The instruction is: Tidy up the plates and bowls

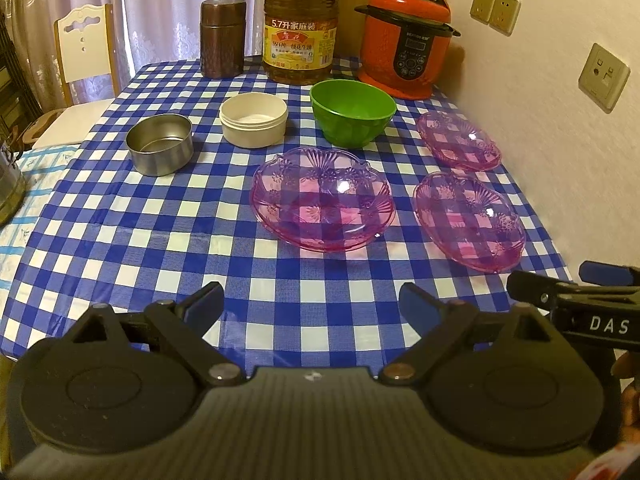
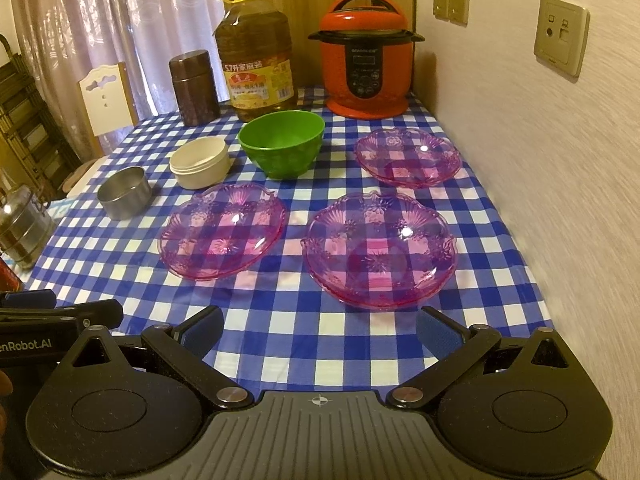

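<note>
Three clear pink plates lie apart on the blue checked tablecloth: a middle one, a near right one and a far right one. Behind them stand a green bowl, a cream bowl and a steel bowl. My left gripper is open and empty over the near table edge. My right gripper is open and empty, just short of the near right plate.
A brown canister, a large oil bottle and a red pressure cooker stand along the back edge. The wall runs close along the table's right side. A chair and a steel container are at the left.
</note>
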### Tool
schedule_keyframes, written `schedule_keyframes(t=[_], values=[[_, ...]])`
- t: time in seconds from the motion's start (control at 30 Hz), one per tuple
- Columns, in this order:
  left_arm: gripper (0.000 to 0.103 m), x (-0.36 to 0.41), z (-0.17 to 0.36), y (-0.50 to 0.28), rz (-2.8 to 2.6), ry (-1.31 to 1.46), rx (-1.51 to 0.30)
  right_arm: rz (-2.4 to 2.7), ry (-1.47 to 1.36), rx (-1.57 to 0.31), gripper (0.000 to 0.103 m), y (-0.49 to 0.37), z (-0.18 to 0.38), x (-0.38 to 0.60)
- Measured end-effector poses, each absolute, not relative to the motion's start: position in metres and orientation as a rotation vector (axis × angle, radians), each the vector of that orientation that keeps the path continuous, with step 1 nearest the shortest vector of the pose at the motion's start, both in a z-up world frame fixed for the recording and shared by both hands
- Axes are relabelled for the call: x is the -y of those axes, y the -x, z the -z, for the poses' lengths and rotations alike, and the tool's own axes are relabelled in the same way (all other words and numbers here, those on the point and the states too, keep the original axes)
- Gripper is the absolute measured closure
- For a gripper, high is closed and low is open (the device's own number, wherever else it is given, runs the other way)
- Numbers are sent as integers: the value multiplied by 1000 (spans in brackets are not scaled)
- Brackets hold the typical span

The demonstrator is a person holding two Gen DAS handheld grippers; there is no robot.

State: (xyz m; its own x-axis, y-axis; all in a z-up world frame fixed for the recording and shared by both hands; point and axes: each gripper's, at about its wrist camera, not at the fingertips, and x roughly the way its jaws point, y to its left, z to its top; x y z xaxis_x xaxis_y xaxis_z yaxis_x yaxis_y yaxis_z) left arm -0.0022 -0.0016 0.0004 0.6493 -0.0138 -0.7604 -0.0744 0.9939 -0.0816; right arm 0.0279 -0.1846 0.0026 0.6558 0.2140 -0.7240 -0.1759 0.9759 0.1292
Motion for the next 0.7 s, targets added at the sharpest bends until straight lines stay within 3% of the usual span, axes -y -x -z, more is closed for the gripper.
schedule_keyframes(t=[0.7], values=[[10,6,-1,1,-33,112,-865,-211,-48,-830,1,-32,-2,187]])
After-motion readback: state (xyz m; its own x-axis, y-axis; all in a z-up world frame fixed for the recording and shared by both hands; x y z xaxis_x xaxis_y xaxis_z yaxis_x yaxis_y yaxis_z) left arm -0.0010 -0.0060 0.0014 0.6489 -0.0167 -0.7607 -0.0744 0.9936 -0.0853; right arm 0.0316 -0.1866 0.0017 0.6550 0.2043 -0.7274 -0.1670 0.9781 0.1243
